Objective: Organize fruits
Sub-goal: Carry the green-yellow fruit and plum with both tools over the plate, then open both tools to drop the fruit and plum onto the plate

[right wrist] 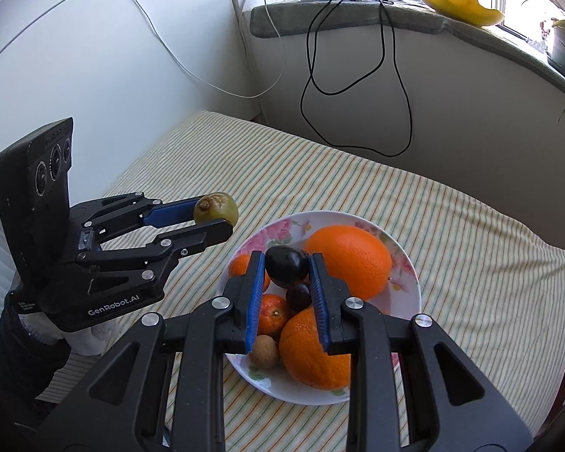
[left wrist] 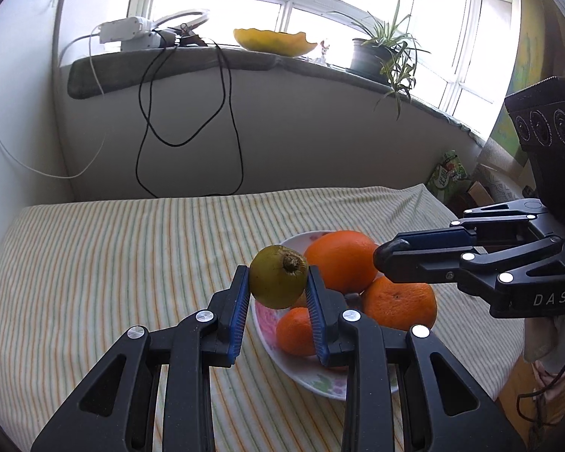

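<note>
Above a floral plate (right wrist: 406, 263) of oranges (right wrist: 350, 260) on a striped cloth (left wrist: 113, 248), the left gripper (left wrist: 278, 282) clamps a green fruit (left wrist: 278, 277) — lifted beside the plate. The right gripper (right wrist: 287, 269) pinches a dark plum (right wrist: 286, 266) over the plate — another plum (right wrist: 298, 295) lies below.

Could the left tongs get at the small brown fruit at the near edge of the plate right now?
Probably not: the left tongs are shut on a green fruit, and the right tongs, gripping a dark fruit, hang just above the brown fruit.
</note>
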Tool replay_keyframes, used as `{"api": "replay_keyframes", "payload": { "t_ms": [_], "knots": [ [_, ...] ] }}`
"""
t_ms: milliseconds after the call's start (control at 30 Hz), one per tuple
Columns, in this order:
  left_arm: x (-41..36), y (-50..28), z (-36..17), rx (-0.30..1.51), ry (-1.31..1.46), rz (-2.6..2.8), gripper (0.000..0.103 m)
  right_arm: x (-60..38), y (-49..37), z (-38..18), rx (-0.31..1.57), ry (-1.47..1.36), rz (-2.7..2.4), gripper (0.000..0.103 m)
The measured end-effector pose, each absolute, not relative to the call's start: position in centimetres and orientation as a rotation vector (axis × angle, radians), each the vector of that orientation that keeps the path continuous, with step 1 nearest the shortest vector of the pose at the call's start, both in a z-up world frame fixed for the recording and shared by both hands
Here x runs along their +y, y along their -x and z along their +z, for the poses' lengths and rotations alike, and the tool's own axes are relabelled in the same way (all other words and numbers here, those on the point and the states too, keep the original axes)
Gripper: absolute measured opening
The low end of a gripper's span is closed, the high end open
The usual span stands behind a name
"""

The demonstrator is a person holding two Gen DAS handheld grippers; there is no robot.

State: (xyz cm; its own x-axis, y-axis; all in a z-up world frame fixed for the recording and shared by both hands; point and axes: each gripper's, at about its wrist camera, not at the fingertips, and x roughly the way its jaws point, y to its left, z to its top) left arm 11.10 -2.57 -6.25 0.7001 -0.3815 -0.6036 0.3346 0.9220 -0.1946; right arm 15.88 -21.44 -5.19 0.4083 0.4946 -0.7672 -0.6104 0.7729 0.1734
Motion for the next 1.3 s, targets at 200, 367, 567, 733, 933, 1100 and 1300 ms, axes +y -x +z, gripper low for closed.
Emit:
{"api": "replay_keyframes", "payload": {
  "t_ms": [200, 367, 567, 733, 933, 1100, 1300],
  "knots": [
    [-3.9, -11.7, -6.4, 0.697, 0.05, -0.407, 0.028, -21.9, -15.6, -5.8, 0.924, 0.139, 0.717, 0.025],
    [-4.4, -12.0, -6.5, 0.703, 0.032, -0.41, 0.028, -22.0, -15.5, -6.2, 0.93, 0.142, 0.729, 0.025],
    [-5.1, -12.0, -6.4, 0.706, 0.006, -0.414, 0.028, -22.0, -15.5, -6.2, 0.925, 0.148, 0.733, 0.025],
    [-5.4, -12.2, -6.4, 0.706, -0.005, -0.415, 0.029, -21.9, -15.2, -6.2, 0.924, 0.152, 0.731, 0.026],
    [-5.6, -12.0, -6.2, 0.698, -0.013, -0.412, 0.039, -21.6, -14.6, -5.7, 0.909, 0.152, 0.719, 0.049],
    [-5.3, -11.7, -5.7, 0.678, -0.008, -0.405, 0.045, -22.2, -14.3, -5.2, 0.894, 0.132, 0.713, 0.054],
    [-5.2, -11.1, -5.2, 0.664, -0.004, -0.402, 0.045, -23.3, -13.9, -5.3, 0.884, 0.122, 0.695, 0.054]
  ]
}}
